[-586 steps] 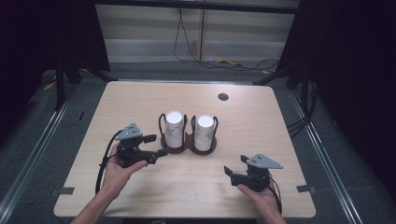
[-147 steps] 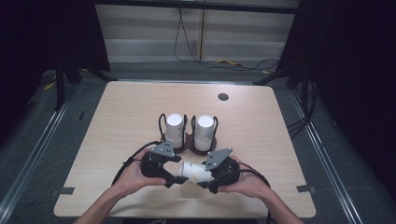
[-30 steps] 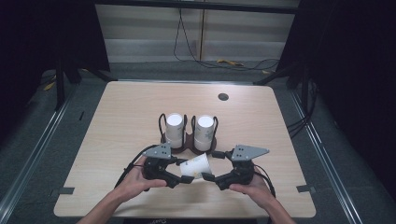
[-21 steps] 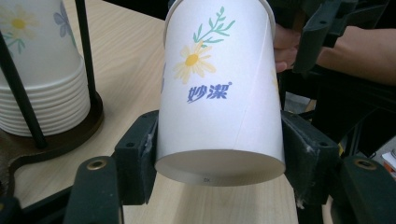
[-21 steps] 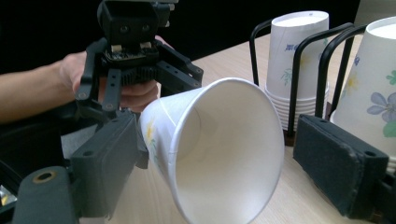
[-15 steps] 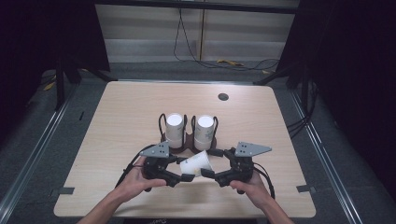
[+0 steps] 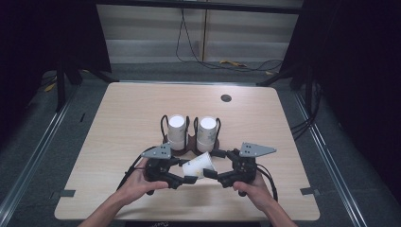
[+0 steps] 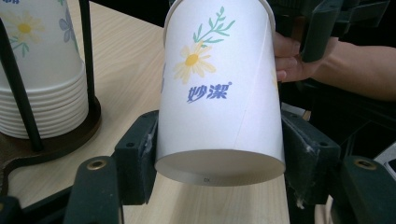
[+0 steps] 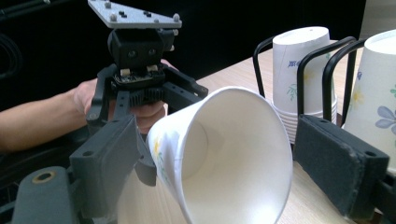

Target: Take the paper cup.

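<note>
A white paper cup (image 7: pixel 198 165) with a daisy print lies tilted on its side between my two grippers, just above the table. My left gripper (image 7: pixel 187 170) is shut on its narrow base end, and both pads press on its wall (image 8: pixel 219 93). My right gripper (image 7: pixel 213 164) faces the cup's open mouth (image 9: pixel 233 154) with its jaws open. Its right pad (image 9: pixel 338 156) stands apart from the rim, and its left jaw is close against the cup's side. The left gripper (image 9: pixel 140 79) shows beyond the cup, held by a hand.
Behind the grippers, two stacks of upturned cups (image 7: pixel 177 130) (image 7: pixel 208 132) stand in a dark wire holder (image 7: pixel 191 142). A round black grommet (image 7: pixel 226 98) sits at the table's far side. The near table edge (image 7: pixel 189 218) is just below the hands.
Nothing has visibly moved over the last second. Much earlier, the two grippers rested apart on the table with no cup between them.
</note>
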A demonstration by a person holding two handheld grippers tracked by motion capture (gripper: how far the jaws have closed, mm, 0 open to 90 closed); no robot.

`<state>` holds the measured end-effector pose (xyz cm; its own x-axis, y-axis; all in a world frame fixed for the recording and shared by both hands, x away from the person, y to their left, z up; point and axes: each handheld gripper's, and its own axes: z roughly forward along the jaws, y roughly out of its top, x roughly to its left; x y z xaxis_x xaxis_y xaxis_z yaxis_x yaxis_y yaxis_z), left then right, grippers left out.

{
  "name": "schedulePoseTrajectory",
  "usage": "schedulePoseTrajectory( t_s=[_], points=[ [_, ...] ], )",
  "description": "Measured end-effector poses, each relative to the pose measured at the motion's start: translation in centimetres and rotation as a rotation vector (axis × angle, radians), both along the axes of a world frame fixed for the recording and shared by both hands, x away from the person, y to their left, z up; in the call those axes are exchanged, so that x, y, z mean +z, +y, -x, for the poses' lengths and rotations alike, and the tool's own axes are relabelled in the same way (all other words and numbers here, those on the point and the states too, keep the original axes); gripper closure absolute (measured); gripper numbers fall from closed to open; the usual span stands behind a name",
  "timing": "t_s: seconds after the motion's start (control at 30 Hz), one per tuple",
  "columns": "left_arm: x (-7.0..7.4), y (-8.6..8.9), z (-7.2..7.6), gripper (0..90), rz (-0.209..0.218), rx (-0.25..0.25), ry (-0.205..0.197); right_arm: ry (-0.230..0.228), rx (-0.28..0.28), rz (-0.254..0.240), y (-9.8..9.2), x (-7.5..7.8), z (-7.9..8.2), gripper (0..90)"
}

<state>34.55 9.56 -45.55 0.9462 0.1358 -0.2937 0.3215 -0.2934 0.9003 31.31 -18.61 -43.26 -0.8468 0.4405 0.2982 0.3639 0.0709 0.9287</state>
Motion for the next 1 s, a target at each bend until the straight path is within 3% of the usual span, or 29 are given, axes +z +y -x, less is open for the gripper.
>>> schedulePoseTrajectory(
  t_s=[0.43, 0.83, 1.0],
  points=[
    [0.51, 0.21, 0.1, 35.5, 0.031, 0.011, -0.016, 0.021, 0.004, -0.038, 0.39, 0.02, -0.27, 13.6],
    [0.54, 0.32, 0.06, 35.5, 0.034, 0.01, -0.022, 0.086, 0.051, -0.071, 0.5, -0.26, -0.66, 13.4],
    [0.61, 0.35, 0.09, 35.6, 0.04, 0.011, -0.021, 0.072, 0.032, -0.071, 0.34, -0.08, -0.66, 13.3]
  ],
)
